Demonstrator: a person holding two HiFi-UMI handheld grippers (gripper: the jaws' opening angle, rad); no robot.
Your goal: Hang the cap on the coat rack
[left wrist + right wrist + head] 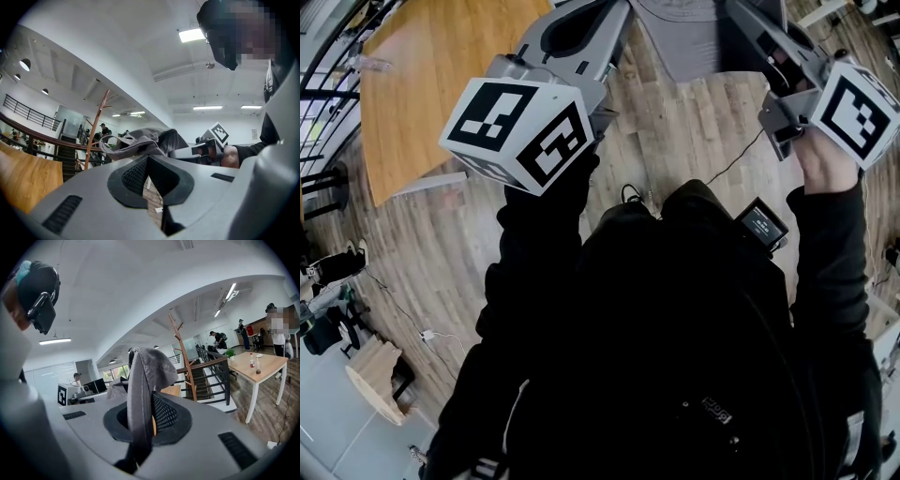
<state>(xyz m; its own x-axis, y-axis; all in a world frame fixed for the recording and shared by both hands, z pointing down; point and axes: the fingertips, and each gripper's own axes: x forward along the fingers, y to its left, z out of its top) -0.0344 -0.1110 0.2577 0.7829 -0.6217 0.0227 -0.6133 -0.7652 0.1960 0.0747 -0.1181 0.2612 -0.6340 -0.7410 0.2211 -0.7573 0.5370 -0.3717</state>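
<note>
Head view: the person's black torso [675, 356] fills the lower half and hides much of the wood floor [441, 253]. The wooden surface [422, 84] at upper left is cut off by the frame. The grey cap [684, 37] is clipped by the top edge, so only a patch shows between the 2 grippers. The left hand is hidden behind its marker cube [520, 131]. The right hand [820, 159] shows below the other cube [858, 112].

Pose: both arms are raised forward, with the gripper bodies angled in toward each other at the cap.

Right gripper [140, 401]: clamped on the cap. A fold of grey fabric runs down between the pads and the crown bulges above the tips.

Left gripper [148, 158]: the tips are closed together right at the cap's edge, and it looks pinched there. Floor shows through the slot behind the tips. The cap spans from these tips across to the right gripper.

Coat rack [180, 348]: a brown wooden pole with pegs, standing beyond the cap and well apart from it, beside a black stair railing [213, 376]. Its foot is hidden behind the gripper body.

Containers: 2 small bottles [254, 364] stand upright on a far surface [267, 363] in the right gripper view. They are too small to tell the contents.
</note>
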